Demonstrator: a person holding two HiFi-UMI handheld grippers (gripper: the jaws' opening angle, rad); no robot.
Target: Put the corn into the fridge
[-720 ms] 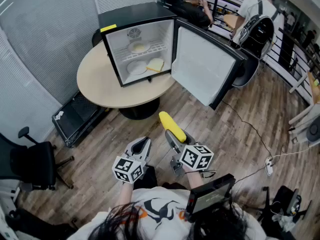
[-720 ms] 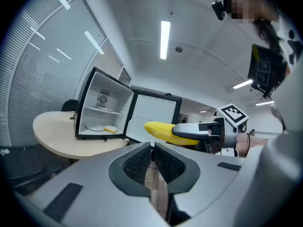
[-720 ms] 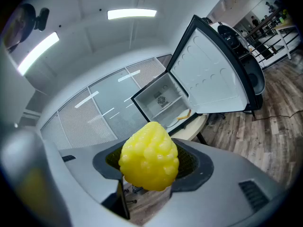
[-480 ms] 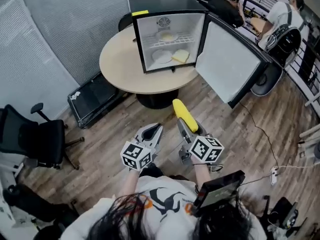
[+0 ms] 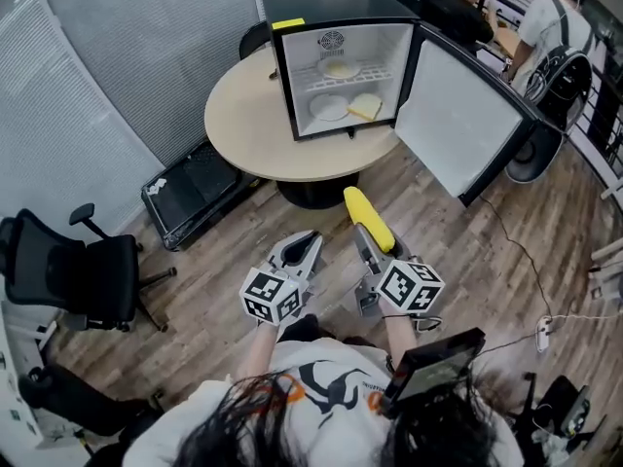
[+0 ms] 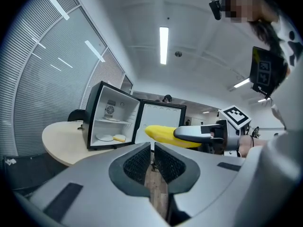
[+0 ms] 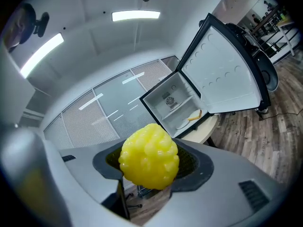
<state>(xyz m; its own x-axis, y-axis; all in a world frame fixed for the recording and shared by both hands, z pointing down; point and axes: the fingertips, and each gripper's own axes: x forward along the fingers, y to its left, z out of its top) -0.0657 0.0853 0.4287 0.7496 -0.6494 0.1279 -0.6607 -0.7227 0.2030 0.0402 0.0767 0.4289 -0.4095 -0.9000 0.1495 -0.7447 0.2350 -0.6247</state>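
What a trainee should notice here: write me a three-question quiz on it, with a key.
1. True or false: the fridge on the round table has its door open.
2. What is the right gripper shut on? A. corn B. a bottle C. nothing
3. Fill in: the left gripper has its jaws ___, with nothing between them.
Key: 1 true; 2 A; 3 shut.
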